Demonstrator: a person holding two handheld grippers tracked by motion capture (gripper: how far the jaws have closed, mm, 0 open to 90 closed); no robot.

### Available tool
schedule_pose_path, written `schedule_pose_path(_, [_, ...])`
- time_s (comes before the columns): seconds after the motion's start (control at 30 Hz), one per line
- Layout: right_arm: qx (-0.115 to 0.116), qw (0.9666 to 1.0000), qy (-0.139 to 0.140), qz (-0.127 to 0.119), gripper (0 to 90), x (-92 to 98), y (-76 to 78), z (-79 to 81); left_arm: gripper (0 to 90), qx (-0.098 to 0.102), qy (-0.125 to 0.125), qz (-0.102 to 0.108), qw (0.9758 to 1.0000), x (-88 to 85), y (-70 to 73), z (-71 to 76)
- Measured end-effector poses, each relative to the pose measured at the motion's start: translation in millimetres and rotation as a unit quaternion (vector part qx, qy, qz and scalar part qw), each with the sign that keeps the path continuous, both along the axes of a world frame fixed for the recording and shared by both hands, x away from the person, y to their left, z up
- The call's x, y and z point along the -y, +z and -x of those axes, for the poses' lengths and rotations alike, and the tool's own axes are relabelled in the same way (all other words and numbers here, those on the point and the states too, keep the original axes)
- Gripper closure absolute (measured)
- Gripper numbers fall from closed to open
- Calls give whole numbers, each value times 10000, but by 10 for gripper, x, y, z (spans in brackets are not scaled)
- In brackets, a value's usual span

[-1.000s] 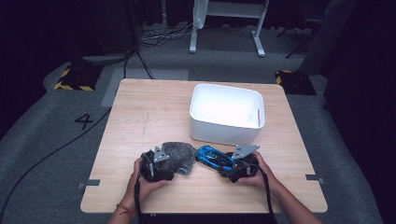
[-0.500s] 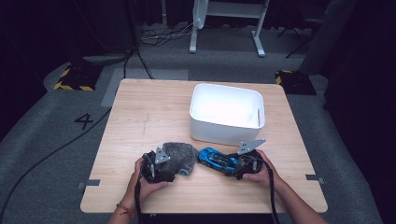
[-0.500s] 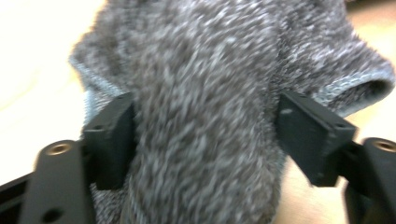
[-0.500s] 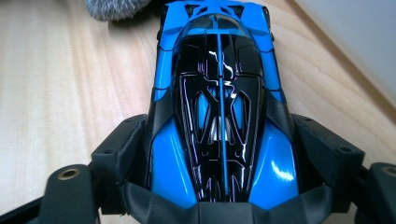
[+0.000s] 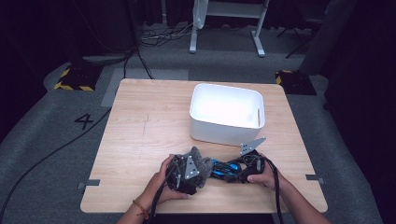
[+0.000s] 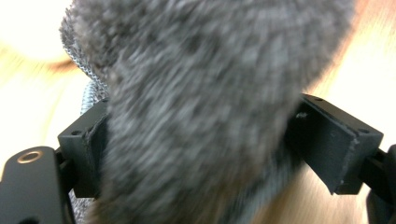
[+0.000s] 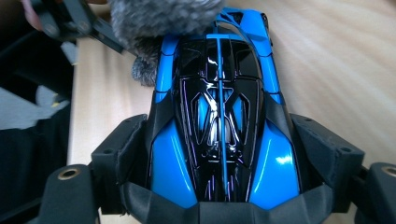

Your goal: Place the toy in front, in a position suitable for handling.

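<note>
A grey furry soft toy [image 5: 200,161] lies near the table's front edge, and my left gripper [image 5: 192,169] is shut on it; in the left gripper view the fur [image 6: 201,107] bulges between both black jaws. Right beside it sits a blue and black toy car [image 5: 224,169], held by my right gripper [image 5: 237,171]. In the right gripper view the toy car [image 7: 219,126] is wedged lengthwise between the jaws, its nose touching the grey fur [image 7: 159,18]. Both held things rest low, at the wooden table [image 5: 140,130].
A white rectangular bin [image 5: 227,112] stands behind the grippers, at the table's centre right. Black cables trail from both grippers toward the front edge. Tape marks [image 5: 88,183] sit at the table's left and right edges. Dark floor with cables surrounds the table.
My right gripper with the car has shifted slightly right and its grey plate has tilted up. The left gripper and the furry toy have stayed in place.
</note>
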State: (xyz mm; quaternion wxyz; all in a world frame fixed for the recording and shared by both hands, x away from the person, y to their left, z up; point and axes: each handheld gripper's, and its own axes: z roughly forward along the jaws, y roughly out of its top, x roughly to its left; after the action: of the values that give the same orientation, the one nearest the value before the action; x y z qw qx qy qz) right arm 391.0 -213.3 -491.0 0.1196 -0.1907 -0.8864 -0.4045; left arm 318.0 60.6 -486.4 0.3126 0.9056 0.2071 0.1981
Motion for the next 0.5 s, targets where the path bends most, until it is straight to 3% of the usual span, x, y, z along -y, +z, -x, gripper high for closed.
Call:
schedule_pose_path(0.13, [-183, 9996, 196, -18, 246, -37, 3, 29, 126, 27, -308, -253, 9992, 141, -13, -69])
schedule_pose_path(0.17, [-161, 9996, 215, 25, 246, -43, 5, 35, 143, -38, -480, -348, 9982, 163, -18, -91])
schedule_pose_path(0.27, [-163, 9997, 205, 9, 245, -38, -6, 28, 239, -242, -679, -318, 9969, 173, 3, -139])
schedule_pose_path(0.33, [-180, 9997, 176, 9, 244, -23, -13, 15, 315, -237, -751, -286, 9965, 162, -1, -133])
schedule_pose_path(0.5, [48, 10000, 59, -7, 212, -11, -2, 15, 349, -242, -760, -229, 9966, 149, 8, -147])
